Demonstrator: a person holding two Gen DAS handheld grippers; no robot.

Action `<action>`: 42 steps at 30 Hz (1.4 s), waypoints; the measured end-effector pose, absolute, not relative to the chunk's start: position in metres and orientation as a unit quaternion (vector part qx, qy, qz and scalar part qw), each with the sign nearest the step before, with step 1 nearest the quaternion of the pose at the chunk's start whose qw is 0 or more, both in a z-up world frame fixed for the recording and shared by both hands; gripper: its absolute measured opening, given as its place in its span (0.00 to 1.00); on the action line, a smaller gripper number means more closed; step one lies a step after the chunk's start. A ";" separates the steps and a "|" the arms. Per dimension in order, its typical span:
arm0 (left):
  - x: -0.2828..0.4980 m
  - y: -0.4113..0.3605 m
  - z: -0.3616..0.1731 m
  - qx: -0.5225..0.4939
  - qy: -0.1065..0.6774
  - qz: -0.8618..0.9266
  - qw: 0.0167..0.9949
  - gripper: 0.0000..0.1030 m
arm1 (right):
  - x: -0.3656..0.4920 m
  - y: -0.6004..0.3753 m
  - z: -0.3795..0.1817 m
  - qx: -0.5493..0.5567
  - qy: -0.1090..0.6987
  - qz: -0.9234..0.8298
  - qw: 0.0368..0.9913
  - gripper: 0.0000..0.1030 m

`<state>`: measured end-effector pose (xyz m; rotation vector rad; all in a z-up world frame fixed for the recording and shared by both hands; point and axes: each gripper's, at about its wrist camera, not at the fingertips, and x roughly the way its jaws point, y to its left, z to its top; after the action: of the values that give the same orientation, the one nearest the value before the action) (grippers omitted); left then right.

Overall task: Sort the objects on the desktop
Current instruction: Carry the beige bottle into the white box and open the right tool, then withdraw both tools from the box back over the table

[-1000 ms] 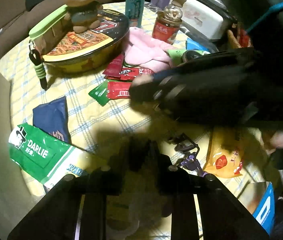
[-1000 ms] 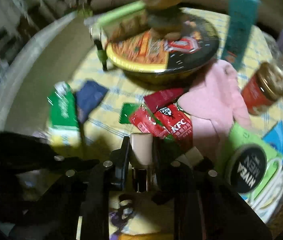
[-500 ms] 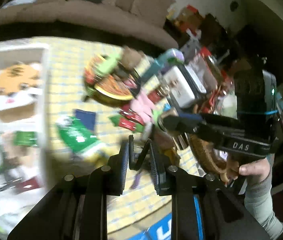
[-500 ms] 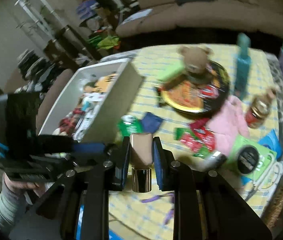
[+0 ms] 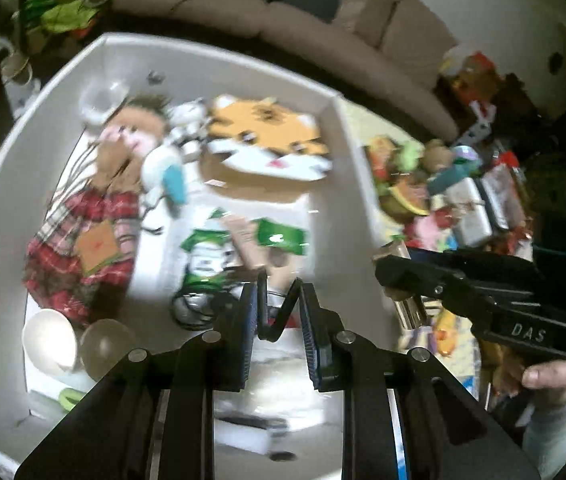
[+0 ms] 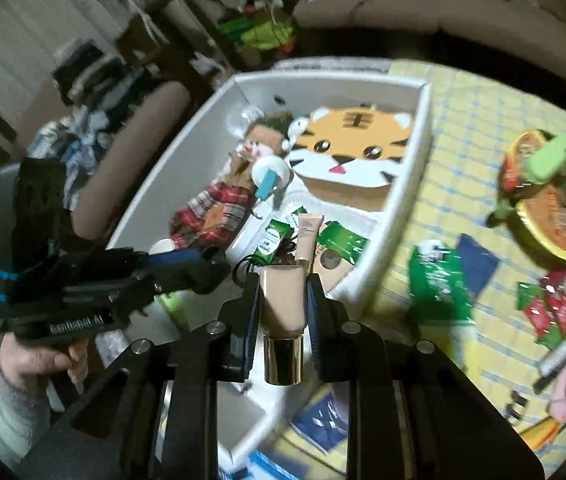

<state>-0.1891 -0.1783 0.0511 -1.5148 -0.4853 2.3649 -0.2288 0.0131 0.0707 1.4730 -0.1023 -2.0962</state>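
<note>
The right gripper (image 6: 283, 300) holds a beige tube (image 6: 283, 304) over the white box (image 6: 403, 184) of toys, beside the left gripper (image 5: 279, 312), whose narrow fingers pinch a black clip (image 5: 279, 312).

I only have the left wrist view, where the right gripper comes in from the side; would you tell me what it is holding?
Observer: The right gripper is shut on a beige cosmetic tube, its gold cap pointing back toward the camera.
Operator: Thank you. My left gripper has a black bent piece; is a similar tube in the white box already?
Observer: Yes, a second beige tube lies inside, between green sachets.
Operator: What sits on the tablecloth beside the box?
Observer: A green packet and a dark blue packet lie just outside its wall.
</note>
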 end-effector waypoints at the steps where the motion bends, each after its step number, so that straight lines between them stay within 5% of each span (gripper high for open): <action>1: -0.194 -0.183 0.042 -0.531 -0.172 0.818 0.140 0.20 | -0.234 0.005 0.063 0.557 -0.030 -0.783 0.276 0.20; 11: -0.220 -0.183 -0.003 -0.564 -0.163 0.801 0.119 0.19 | -0.264 -0.060 0.011 0.590 0.128 -0.777 0.178 0.20; 15: -0.215 -0.186 0.006 -0.550 -0.161 0.811 0.117 0.38 | -0.263 -0.058 0.012 0.593 0.119 -0.777 0.174 0.24; 17: -0.211 -0.187 0.012 -0.546 -0.152 0.817 0.110 0.39 | -0.261 -0.052 0.013 0.590 0.115 -0.782 0.164 0.36; 20: -0.203 -0.187 0.024 -0.540 -0.135 0.824 0.104 0.43 | -0.256 -0.046 0.025 0.579 0.099 -0.790 0.176 0.36; 27: -0.169 -0.181 0.065 -0.496 -0.097 0.859 0.078 0.83 | -0.217 -0.024 0.073 0.528 0.092 -0.820 0.201 0.36; 32: -0.127 -0.174 0.090 -0.461 -0.095 0.880 0.068 0.95 | -0.166 0.000 0.105 0.494 0.080 -0.838 0.220 0.38; 37: -0.096 -0.156 0.094 -0.473 -0.082 0.875 0.060 1.00 | -0.125 0.014 0.116 0.477 0.070 -0.847 0.225 0.63; 39: -0.082 -0.148 0.100 -0.471 -0.076 0.877 0.058 1.00 | -0.111 0.020 0.116 0.478 0.061 -0.847 0.226 0.96; 42: -0.064 -0.139 0.108 -0.462 -0.070 0.882 0.060 1.00 | -0.087 0.033 0.119 0.472 0.054 -0.853 0.215 1.00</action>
<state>-0.0642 -0.1389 0.1083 -1.3973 -0.2116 2.6712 -0.0868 0.0326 0.1193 1.3087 0.1507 -2.3658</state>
